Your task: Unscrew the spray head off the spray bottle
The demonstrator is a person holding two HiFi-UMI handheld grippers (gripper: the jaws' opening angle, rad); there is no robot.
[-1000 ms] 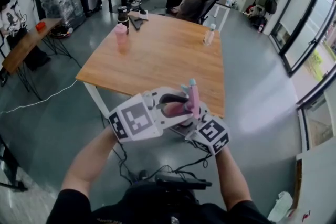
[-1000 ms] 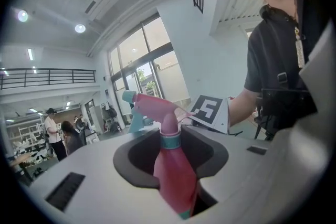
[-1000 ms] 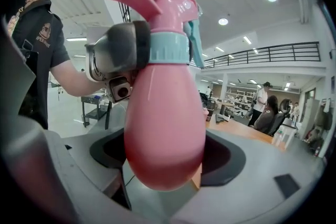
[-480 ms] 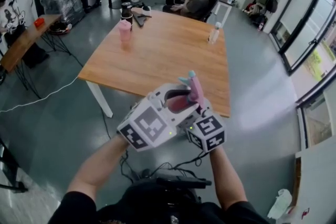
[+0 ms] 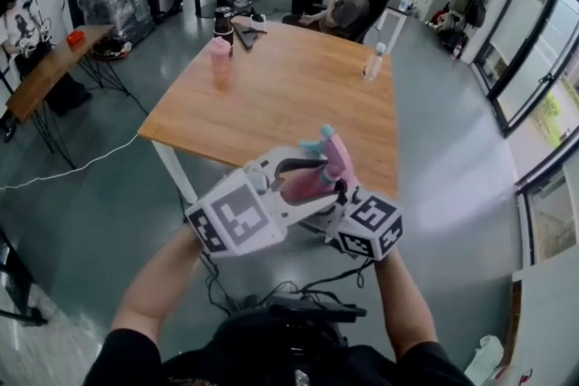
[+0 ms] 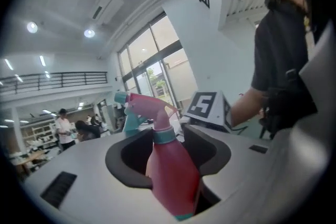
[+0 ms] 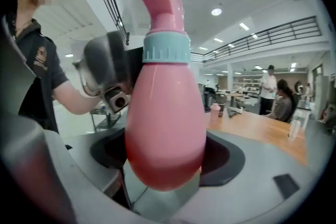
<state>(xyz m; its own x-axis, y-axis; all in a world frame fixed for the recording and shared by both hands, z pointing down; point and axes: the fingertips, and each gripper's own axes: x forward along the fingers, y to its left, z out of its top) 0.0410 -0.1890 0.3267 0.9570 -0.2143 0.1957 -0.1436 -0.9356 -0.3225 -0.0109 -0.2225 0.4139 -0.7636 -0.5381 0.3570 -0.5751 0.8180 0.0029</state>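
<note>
While the left gripper (image 6: 168, 150) is opening its jaws around the glossy pink spray bottle (image 5: 306, 184), the right gripper (image 7: 166, 160) clamps its bulbous body, in the air nearer than the wooden table (image 5: 289, 95). Only the right gripper view shows the ribbed teal collar (image 7: 166, 48) clearly, while the left gripper view shows the teal-nozzled spray head (image 6: 144, 105).

A pink spray bottle (image 5: 308, 183), spray head (image 5: 331, 154) uppermost, is held before a wooden table (image 5: 289, 95).

Black short sleeves (image 5: 122, 355), white left tool (image 6: 168, 157) and right tool (image 7: 168, 162), black-and-white square-marker cubes (image 5: 233, 217), dark curved jaw pads
</note>
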